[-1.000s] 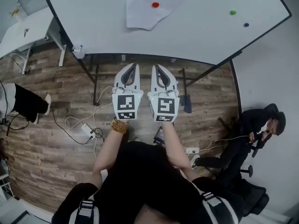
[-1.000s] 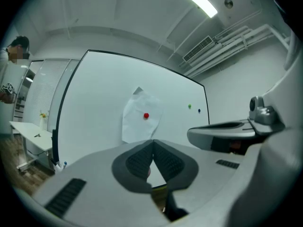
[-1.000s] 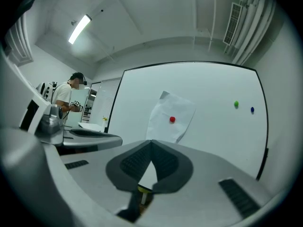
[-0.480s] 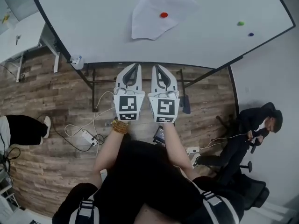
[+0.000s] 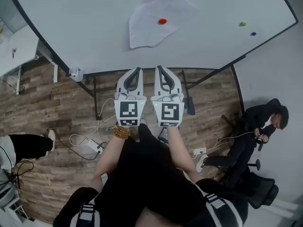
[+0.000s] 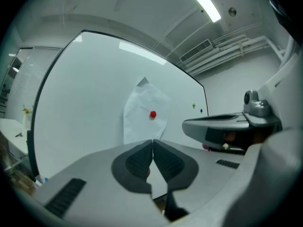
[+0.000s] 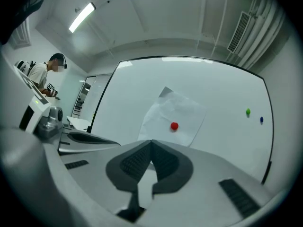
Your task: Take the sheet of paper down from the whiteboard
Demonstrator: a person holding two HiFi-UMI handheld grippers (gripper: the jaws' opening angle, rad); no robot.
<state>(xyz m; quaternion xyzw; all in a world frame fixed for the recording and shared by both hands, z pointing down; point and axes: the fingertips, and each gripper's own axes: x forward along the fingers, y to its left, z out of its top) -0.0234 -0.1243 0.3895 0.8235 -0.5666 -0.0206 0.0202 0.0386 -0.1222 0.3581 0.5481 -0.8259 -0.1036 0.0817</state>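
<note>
Left gripper: the white two-jaw left gripper point(image 5: 136, 71) points level at the board. Its dark ribbed fingers point(image 6: 137, 161) are pressed together with nothing between them.
Right gripper: the white two-jaw right gripper point(image 5: 160, 70) sits just beside the left one, aimed the same way. Its fingers point(image 7: 166, 162) are likewise closed and hold nothing.
Whiteboard: the large dark-framed whiteboard point(image 5: 90, 27) stands on a dark metal stand ahead of both grippers, neither of which touches it.
Task thing: the thin white sheet of paper point(image 5: 150, 11) hangs askew in the upper middle of the board, its top corner folded over.
Fastening: a single small round red magnet point(image 5: 162, 21) near the sheet's middle pins it flat; the corners and edges appear free.
Handling: the sheet is probably very light, limp and easy to crease or tear, and it would likely slide down the smooth board once released.
Where to hold: the free lower corner, clear of the magnet, looks best for a pinch by one gripper.
Magnet grip: the other gripper would take the magnet by its sides; being small, hard and smooth, it may slip.
Risk: tugging the paper against the seated magnet could rip it.
Far right: a small green magnet point(image 5: 242, 23) and a small blue magnet point(image 5: 253, 33) sit well apart from the sheet and pin nothing.
</note>
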